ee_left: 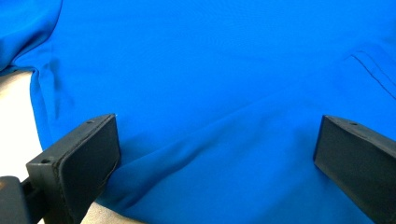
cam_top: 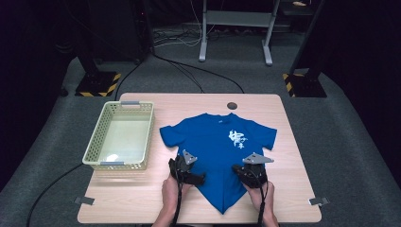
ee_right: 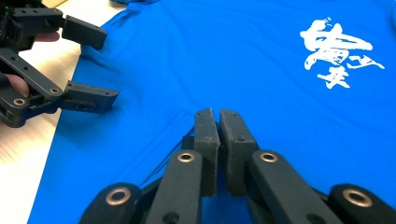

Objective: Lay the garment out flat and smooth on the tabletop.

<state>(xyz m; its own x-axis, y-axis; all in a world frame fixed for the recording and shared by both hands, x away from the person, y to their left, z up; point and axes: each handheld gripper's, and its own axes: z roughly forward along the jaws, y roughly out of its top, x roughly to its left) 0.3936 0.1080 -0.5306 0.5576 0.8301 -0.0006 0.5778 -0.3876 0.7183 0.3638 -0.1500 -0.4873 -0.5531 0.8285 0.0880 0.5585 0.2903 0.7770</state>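
A blue T-shirt [cam_top: 215,156] with a white print [cam_top: 238,139] lies flat on the wooden table [cam_top: 137,194], its lower part drawn in to a point near the front edge. My left gripper [cam_top: 201,178] is open at the shirt's left side. In the left gripper view its jaws [ee_left: 217,144] stand wide apart over the blue cloth [ee_left: 210,70], pressing on nothing. My right gripper [cam_top: 240,171] sits at the shirt's right side. Its jaws [ee_right: 217,114] are shut together, and a hem line of the shirt [ee_right: 233,60] runs into their tips. The left gripper [ee_right: 109,65] appears open at the upper left of the right gripper view.
A pale yellow-green mesh basket [cam_top: 97,139] stands empty on the table's left half. A round cable hole [cam_top: 231,105] lies at the back edge. Bare wood borders the shirt at front left and at the right. Dark floor, cables and stand legs lie beyond the table.
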